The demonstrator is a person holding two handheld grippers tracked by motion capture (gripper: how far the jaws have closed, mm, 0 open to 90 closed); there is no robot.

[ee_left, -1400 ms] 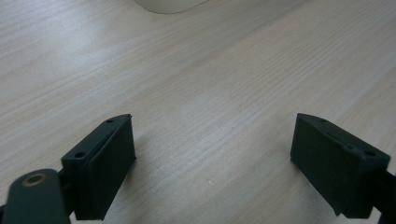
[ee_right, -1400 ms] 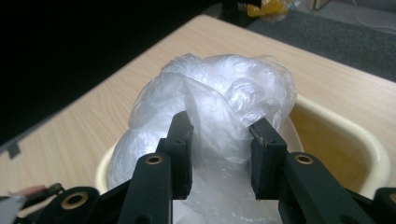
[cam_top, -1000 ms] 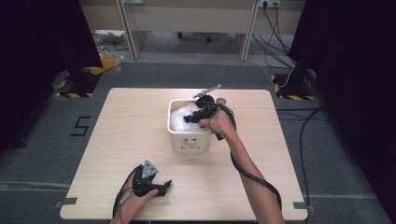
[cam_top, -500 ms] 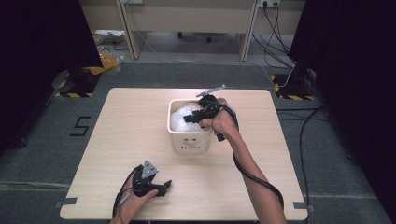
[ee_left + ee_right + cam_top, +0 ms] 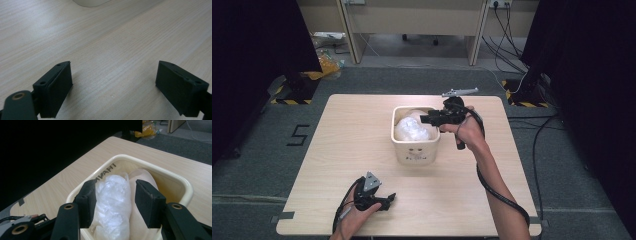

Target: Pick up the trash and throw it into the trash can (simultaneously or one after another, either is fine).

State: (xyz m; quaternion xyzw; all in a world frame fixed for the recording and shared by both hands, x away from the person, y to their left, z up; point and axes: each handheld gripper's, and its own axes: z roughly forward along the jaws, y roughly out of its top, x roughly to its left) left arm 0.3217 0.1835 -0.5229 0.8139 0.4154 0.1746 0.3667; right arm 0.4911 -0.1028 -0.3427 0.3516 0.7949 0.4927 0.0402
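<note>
Even overhead light on the pale table, black surroundings (curtained sides), soft shadows, close jaws slightly blurred.

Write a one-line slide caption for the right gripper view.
Right gripper, jaws open, poised over a crinkled clear plastic bag in a cream tub.

Right tool raised, jaws parted; left tool low, jaws wide apart.

Tub on desk, centre, toward far edge. Plastic bag inside tub. My right hand-held gripper above tub's right rim, over bag. My left hand-held gripper near front edge, left of tub, well apart.
</note>
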